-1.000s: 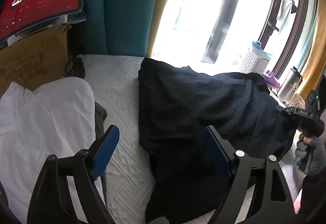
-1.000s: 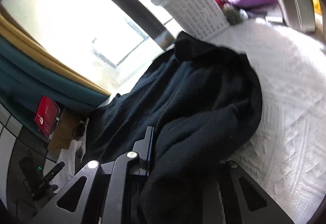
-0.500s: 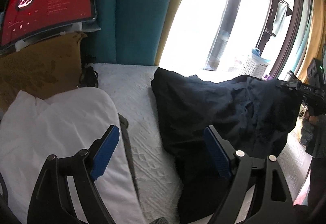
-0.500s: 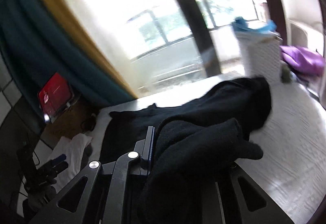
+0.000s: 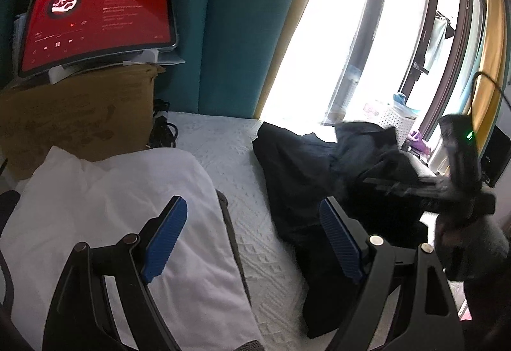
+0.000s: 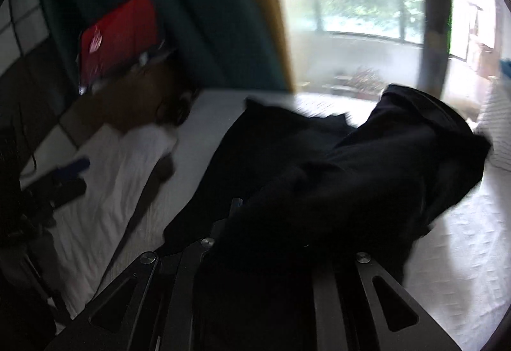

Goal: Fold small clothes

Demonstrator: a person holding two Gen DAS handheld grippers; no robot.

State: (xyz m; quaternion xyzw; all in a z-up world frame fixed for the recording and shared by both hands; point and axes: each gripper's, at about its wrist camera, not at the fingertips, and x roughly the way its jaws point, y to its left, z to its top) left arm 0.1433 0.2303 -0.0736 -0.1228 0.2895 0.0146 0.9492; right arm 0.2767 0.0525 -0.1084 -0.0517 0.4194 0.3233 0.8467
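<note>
A black garment [image 5: 306, 178] lies spread on the white bed cover [image 5: 230, 153]. Its right part is lifted and bunched. My right gripper [image 6: 271, 223] is shut on a fold of the black garment [image 6: 367, 172], which drapes over its fingers and hides them. In the left wrist view the right gripper [image 5: 424, 188] is at the right with cloth hanging from it. My left gripper [image 5: 252, 236] is open and empty, above the bed between a folded white garment [image 5: 121, 210] and the black one.
A red-screened tablet [image 5: 95, 19] rests on a cardboard box [image 5: 76, 115] at the back left. Cables [image 5: 164, 127] lie beside the box. A white basket [image 5: 396, 121] and a purple item [image 5: 418, 140] stand by the window. Teal curtains hang behind.
My right gripper has lifted the black garment's right side and swung it leftward over the rest. My left gripper has pulled back and to the left, still open.
</note>
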